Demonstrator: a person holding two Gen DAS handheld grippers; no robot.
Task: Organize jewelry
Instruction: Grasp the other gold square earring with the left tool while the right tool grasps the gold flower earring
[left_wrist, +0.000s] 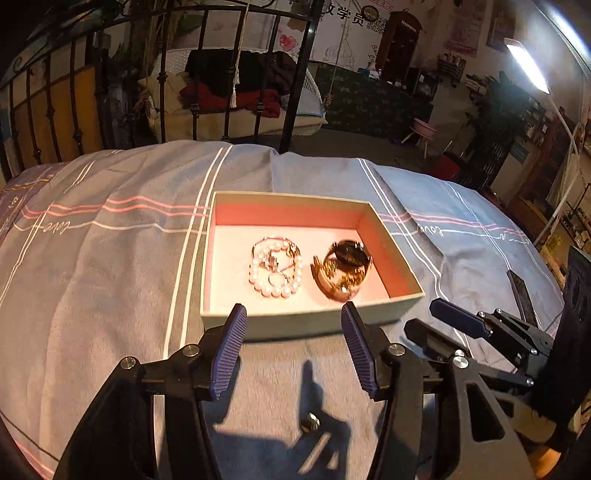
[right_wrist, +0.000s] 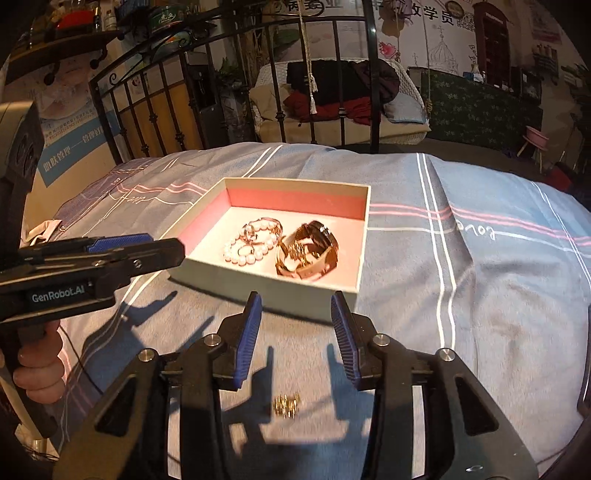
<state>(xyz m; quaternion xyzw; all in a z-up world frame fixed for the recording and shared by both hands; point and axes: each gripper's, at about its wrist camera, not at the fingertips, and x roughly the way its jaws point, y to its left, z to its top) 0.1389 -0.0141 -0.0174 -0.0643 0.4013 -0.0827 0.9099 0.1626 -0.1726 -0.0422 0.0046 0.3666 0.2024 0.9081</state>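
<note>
While both grippers stand part-open and empty, note the small gold-coloured earring cluster (right_wrist: 286, 406) lying loose on the grey striped bedspread (right_wrist: 461, 314), low in the frame between the right gripper (right_wrist: 295, 306) fingers. The left gripper (left_wrist: 293, 317) hovers at the near wall of the shallow cream cardboard box with pink lining (left_wrist: 400, 269). Inside lie a pearl bracelet (left_wrist: 275, 271) and a gold watch (left_wrist: 341, 267). Your fingers could press the cluster into the soft cloth. Its shape is blurred.
</note>
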